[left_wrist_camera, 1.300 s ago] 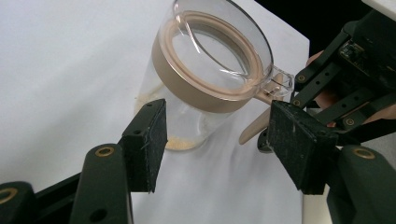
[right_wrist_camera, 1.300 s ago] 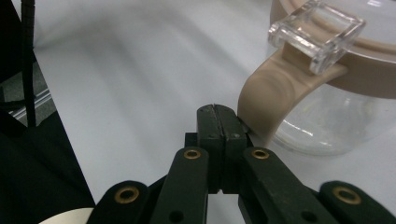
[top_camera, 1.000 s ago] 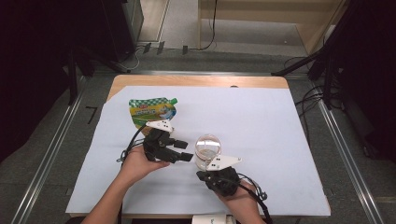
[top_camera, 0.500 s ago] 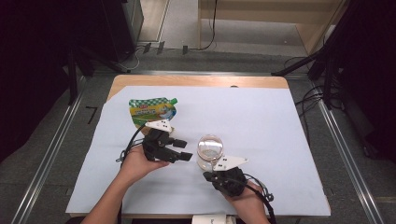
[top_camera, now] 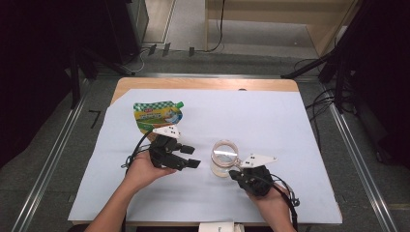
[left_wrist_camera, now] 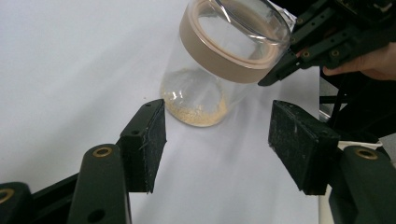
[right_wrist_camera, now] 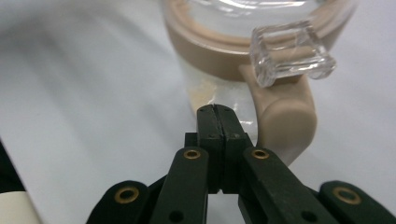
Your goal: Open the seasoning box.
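We see the white sheet (top_camera: 290, 125) covering the table, with a green pouch (top_camera: 157, 115) toward its far-left corner. The clear jar (top_camera: 224, 157), tan-rimmed, stands near the front edge. Left gripper (top_camera: 186, 155): jaws spread, empty, aimed at the jar. Right gripper (top_camera: 236, 174): jaws pressed together, tips at the jar's side.
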`<move>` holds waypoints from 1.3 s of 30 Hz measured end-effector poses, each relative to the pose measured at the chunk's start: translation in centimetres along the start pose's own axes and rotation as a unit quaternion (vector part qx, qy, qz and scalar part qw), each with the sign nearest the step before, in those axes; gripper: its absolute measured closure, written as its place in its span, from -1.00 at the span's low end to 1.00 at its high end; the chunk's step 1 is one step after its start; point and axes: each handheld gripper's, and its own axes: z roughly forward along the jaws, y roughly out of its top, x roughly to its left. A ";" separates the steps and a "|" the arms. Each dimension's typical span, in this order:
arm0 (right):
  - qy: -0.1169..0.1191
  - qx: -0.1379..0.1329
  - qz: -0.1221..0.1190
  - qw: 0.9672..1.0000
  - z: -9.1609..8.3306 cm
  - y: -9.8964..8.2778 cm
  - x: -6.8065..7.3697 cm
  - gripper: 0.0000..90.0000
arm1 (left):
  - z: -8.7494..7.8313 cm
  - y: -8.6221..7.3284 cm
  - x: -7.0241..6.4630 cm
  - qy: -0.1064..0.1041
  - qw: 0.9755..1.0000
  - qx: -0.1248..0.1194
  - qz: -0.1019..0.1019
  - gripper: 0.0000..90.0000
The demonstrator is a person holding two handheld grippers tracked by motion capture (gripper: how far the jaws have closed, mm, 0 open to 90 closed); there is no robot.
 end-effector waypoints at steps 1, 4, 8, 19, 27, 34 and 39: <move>0.000 0.000 0.000 1.000 0.0 0.0 0.0 1.00 | 0.0 0.0 0.0 0.000 1.000 0.000 0.000 -0.15; -0.007 0.006 0.007 1.000 -0.2 -0.1 -1.0 1.00 | 0.2 0.0 -0.1 -0.003 1.000 0.002 0.003 -0.15; -0.017 0.005 0.014 1.000 -0.5 0.0 -1.8 1.00 | 0.5 0.1 -0.2 -0.002 1.000 0.004 0.005 -0.16; -0.046 -0.011 0.035 0.998 -0.1 0.2 -4.5 1.00 | 0.9 0.2 -0.5 -0.002 1.000 0.002 0.012 -0.18; -0.036 -0.021 0.025 0.999 1.4 0.6 -6.7 1.00 | 1.5 0.5 -0.4 -0.005 1.000 0.001 0.013 -0.20; -0.033 -0.019 0.014 0.999 2.5 1.0 -7.7 1.00 | 1.8 1.5 -0.5 -0.005 1.000 -0.008 0.017 -0.32; -0.030 -0.008 0.015 0.999 2.9 1.3 -7.7 1.00 | 2.4 2.6 -0.4 -0.004 1.000 -0.005 0.015 -0.39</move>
